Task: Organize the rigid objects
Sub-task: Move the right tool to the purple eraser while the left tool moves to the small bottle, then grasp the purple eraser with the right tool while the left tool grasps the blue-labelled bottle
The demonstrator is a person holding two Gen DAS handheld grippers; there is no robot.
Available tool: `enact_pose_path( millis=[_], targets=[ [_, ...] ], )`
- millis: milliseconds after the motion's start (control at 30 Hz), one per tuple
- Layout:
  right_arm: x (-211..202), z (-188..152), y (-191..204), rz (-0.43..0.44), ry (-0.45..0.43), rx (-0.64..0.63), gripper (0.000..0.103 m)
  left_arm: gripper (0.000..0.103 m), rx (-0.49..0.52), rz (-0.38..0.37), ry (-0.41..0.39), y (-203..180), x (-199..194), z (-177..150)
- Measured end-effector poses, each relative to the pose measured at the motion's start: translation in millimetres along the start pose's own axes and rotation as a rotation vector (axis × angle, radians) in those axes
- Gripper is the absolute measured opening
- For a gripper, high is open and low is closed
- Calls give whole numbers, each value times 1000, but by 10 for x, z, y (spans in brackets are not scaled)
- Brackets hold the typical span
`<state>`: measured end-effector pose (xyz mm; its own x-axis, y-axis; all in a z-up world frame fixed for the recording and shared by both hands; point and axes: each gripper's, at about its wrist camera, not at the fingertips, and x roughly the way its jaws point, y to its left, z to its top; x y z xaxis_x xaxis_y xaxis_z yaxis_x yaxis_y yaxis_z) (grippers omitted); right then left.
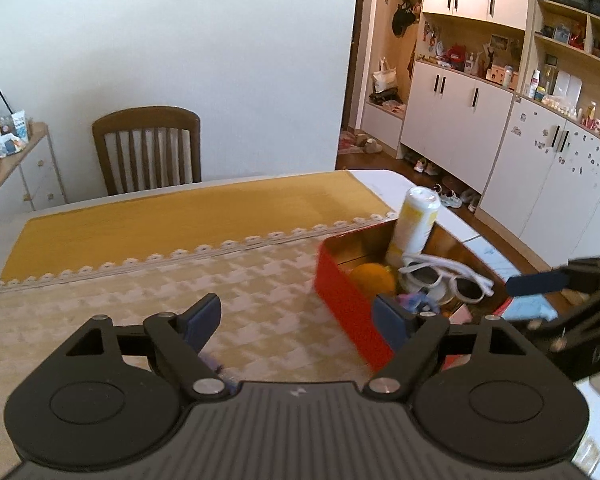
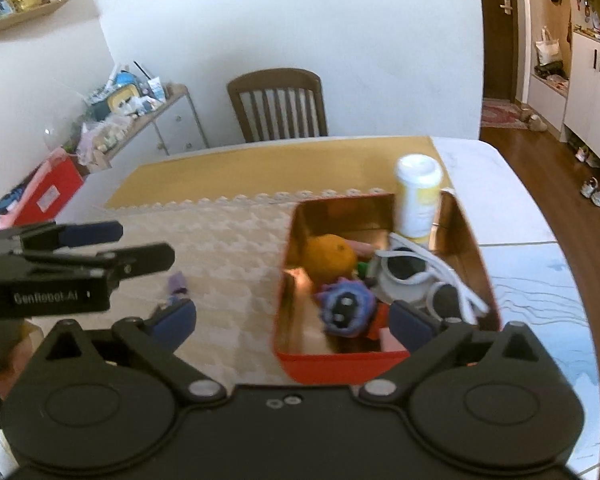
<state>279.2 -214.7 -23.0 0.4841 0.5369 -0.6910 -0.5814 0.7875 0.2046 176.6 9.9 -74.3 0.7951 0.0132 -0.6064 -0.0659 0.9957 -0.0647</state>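
A red tin box stands on the table at the right. It holds an orange, white sunglasses, a purple toy and an upright white-and-yellow bottle. My left gripper is open and empty above the cloth, its right finger at the box's left wall. My right gripper is open and empty just above the box's near end. A small purple piece lies on the cloth.
The table has a beige patterned cloth and a yellow runner. A wooden chair stands behind it. A cluttered side shelf is at the left, white cabinets at the right.
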Motion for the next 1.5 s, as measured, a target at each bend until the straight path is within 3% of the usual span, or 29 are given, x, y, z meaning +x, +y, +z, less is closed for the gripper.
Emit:
enact_pose_path(
  millis=[467,800,1067,1500],
  targets=[
    [355,30,672,12,44,-38,103,83,-6,12,56,668,-106,-534],
    [837,105,1095,16,123,-97,103,83,79,-33,63,722,108,-753],
    [1239,163,1207,23,181,-108,101,83,110,-46,64,677,316,-840],
    [1812,232,1345,27,289,-194,77,83,117,-47,107,630,642,-955]
  ],
)
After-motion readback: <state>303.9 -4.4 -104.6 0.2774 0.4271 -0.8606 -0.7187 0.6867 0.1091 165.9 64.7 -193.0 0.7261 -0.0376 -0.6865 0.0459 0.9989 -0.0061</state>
